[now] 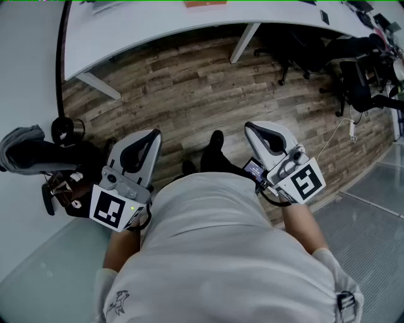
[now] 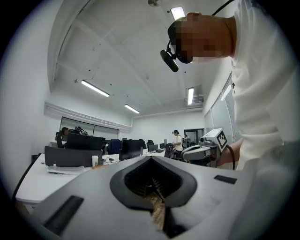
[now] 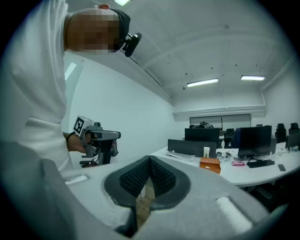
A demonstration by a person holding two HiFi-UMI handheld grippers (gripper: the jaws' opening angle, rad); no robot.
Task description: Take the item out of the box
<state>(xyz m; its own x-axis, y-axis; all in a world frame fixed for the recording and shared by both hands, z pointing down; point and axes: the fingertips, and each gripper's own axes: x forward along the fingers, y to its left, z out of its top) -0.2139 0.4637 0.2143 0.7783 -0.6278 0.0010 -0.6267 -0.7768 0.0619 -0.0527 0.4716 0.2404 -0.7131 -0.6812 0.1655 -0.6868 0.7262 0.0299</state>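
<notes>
- Holding both tools at waist level over the wood floor, the person stands back from the desk; nothing is being handled.
- Left gripper: its own view shows the jaws together with nothing between them.
- Right gripper: jaws likewise pressed together and empty.
- Each gripper shows in the other's view, held level and apart from it.
- Only box seen is a small orange one on the desk, also at the top edge of the head view. It is well apart from both grippers. I take it for the task's box.
- Whether it is open or shut is too small to tell; the item is not visible in any view.
- Progress, as I judge it: not begun. All is left to do: approach the desk, reach the box, open it if needed and lift the item out.
- Writing: none readable. Cubes carry black-and-white square markers only. Shirt has a small printed emblem, no legible words. The box face is too far off to read.
</notes>
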